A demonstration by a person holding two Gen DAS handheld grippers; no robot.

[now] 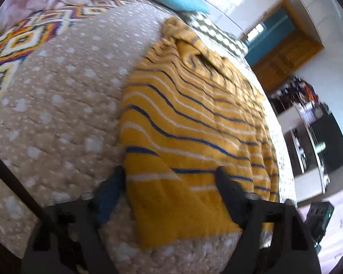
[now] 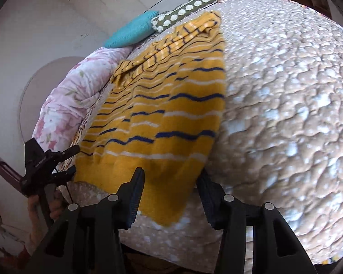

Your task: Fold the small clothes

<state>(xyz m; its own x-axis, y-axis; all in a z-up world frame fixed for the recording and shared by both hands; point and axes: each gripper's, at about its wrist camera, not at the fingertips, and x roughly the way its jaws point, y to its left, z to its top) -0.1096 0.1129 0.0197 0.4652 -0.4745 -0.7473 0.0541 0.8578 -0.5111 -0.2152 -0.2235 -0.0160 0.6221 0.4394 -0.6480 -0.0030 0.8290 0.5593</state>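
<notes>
Yellow striped sweater (image 1: 189, 123) flat, hem between both part-open, empty grippers, bedspread (image 2: 285, 105) bare alongside.

There was one yellow striped garment (image 1: 194, 123) on one bed (image 1: 64, 105). Two claws were in view, the left claw (image 1: 171, 178) and the right claw (image 2: 171, 180). At the head of the bed lay one turquoise pillow (image 2: 131, 32), one dotted green pillow (image 2: 185, 10) and one floral quilt (image 2: 71, 91).
</notes>
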